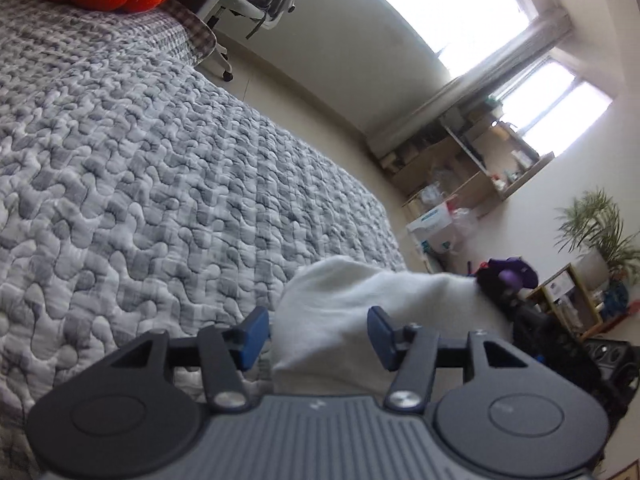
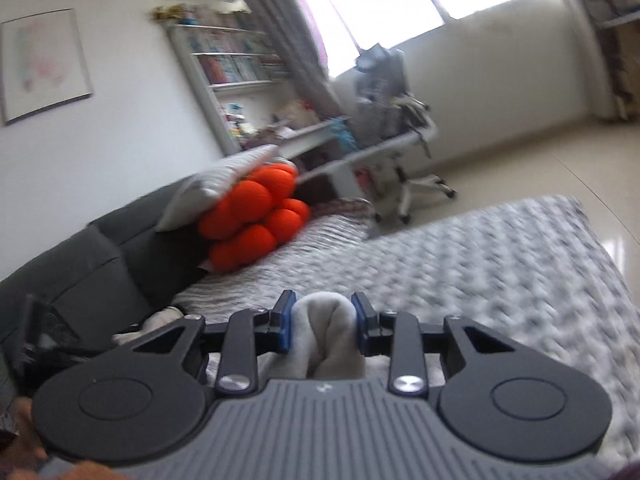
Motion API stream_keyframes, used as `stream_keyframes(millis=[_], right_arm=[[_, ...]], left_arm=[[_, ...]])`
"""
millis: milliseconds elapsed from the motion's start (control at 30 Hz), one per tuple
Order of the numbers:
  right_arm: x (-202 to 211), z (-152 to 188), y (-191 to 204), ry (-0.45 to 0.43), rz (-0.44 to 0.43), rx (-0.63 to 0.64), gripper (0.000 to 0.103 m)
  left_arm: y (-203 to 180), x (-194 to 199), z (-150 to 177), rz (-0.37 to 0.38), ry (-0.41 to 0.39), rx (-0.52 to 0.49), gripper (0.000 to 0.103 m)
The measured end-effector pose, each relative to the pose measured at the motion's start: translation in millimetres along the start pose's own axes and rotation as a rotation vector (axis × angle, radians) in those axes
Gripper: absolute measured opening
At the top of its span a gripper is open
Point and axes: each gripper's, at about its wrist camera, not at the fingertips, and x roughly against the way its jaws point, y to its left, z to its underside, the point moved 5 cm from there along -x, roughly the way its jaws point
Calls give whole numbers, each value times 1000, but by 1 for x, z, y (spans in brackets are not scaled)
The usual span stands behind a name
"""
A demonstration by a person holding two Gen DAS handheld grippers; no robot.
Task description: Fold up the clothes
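Bunching into a rounded fold, a white garment (image 2: 326, 332) is pinched between the blue pads of the right claw (image 2: 323, 326), whose jaws are closed against the cloth on both sides. In the left wrist view the same white garment (image 1: 360, 312) is seen as a soft mound over the bed's edge, and the left claw (image 1: 318, 336) is held with its jaws spread wide, the cloth lying between and beyond the pads; contact cannot be told. A grey quilted bedspread (image 1: 140, 180) is spread beneath, filling the view from 9 to 12 o'clock. An orange knotted cushion (image 2: 256, 216) is seen at 11 o'clock from the right claw, with a white office chair (image 2: 400, 152) at 1 o'clock.
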Motion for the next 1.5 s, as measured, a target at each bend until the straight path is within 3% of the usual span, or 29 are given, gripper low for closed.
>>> stream_keyframes(millis=[133, 267, 500, 633, 800, 867, 933, 1033, 1133, 1233, 1367, 1467, 1500], right_arm=[[-9, -16, 31, -25, -66, 44, 33], [-25, -28, 75, -23, -155, 125, 32], [-18, -59, 120, -133, -257, 183, 31], [-39, -53, 80, -116, -154, 141, 31], [-45, 2, -33, -1, 89, 10, 32], [-44, 19, -78, 51, 155, -99, 33], [-39, 24, -98, 68, 175, -180, 37], [-29, 21, -101, 90, 194, -180, 51], [-21, 15, -94, 109, 161, -155, 64], [-19, 2, -79, 91, 214, 10, 65], [-21, 17, -21, 172, 29, 414, 65], [-15, 42, 14, 244, -15, 735, 65], [-12, 46, 16, 263, -18, 786, 65]], left_arm=[[15, 3, 0, 30, -18, 66, 56], [24, 31, -9, 49, -98, 98, 56], [34, 80, -27, 64, -231, 128, 56], [36, 84, -31, 70, -242, 133, 57], [39, 64, -25, 49, -180, 89, 57], [39, 50, -24, 42, -147, 78, 57], [34, 34, -23, 32, -112, 58, 57], [24, 16, -20, 32, -74, 24, 57], [20, 10, -14, 48, -38, 25, 58], [25, 12, -6, 45, -1, 36, 59], [33, 15, 5, 40, 38, 47, 67], [36, 4, 15, 51, 74, 70, 80], [36, -3, 18, 56, 94, 77, 80]])
